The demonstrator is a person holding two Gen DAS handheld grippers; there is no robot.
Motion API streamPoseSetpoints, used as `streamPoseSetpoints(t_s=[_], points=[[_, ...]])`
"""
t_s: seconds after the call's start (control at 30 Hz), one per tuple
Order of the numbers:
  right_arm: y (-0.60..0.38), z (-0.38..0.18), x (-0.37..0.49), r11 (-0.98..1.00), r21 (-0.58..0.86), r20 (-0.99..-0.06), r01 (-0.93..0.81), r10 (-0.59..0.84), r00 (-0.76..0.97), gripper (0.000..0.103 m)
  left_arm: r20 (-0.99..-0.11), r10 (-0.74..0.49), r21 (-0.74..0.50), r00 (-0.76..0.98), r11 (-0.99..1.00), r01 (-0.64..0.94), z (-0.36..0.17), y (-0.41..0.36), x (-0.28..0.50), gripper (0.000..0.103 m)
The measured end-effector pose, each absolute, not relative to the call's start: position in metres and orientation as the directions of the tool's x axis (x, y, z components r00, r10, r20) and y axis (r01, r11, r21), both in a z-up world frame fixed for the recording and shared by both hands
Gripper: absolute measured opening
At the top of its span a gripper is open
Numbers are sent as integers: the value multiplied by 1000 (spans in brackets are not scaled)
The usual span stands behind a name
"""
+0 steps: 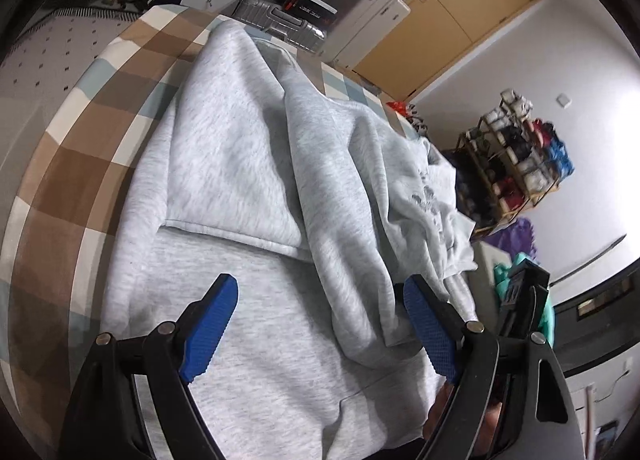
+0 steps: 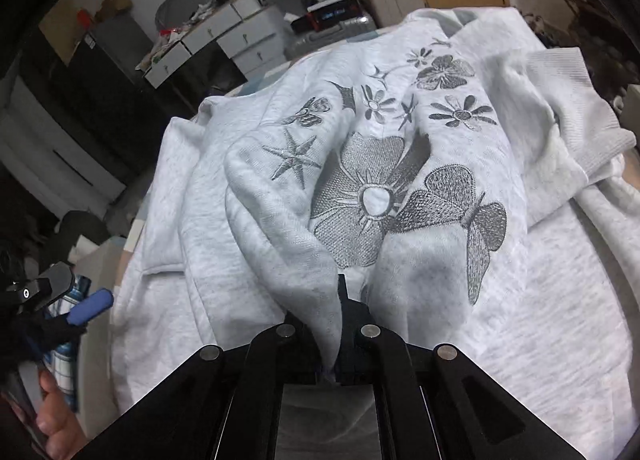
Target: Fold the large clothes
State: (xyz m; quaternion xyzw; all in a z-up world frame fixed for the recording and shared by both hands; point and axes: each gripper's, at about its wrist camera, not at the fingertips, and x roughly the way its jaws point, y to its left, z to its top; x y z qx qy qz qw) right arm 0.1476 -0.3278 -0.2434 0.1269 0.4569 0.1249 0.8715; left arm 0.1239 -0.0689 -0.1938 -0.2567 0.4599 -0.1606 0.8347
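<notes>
Checked bedcover (image 1: 60, 164) only leftward; embroidered sweatshirt (image 2: 400, 196) in right gripper (image 2: 340, 300).

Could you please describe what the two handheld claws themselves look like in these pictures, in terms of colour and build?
The left claw has black linkage arms joined by round silver rivets, ending in blue fingers with a fine knurled grip texture. The right claw has the same black arms and silver rivets, with triangular cut-outs in the outer links; its fingers are mostly hidden by cloth. No cables show. A bare hand holds the left one.

I observe a light grey sweatshirt (image 2: 420, 188), embroidered with dark flowers and butterflies, lying rumpled and partly folded on the checked bed, one fold raised.
</notes>
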Motion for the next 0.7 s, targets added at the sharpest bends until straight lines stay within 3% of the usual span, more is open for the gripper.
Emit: streamPoseSetpoints(t_s=[0.13,0.23,0.3,0.33,0.47,0.7], points=[[-325,-226,132,941,320,-751,-106,320,577,12,-721,-428,-469,545,880,70,-190,-85,125,82],[-337,-206,108,915,389,-694,-109,368,619,27,-733,-387,-406,560,909,96,-189,-96,126,82],[-349,-196,88,905,410,-633,-111,370,680,44,-738,-361,-364,571,925,114,-187,-104,126,82],[-354,-192,79,905,412,-611,-104,359,705,48,-741,-338,-331,580,936,122,-186,-108,126,82],[-378,-179,65,885,457,-539,-85,352,765,50,-753,-275,-220,598,961,165,-187,-128,126,82],[-404,-161,69,932,361,-539,5,205,817,51,-739,-254,-149,624,965,217,-172,-150,129,82]])
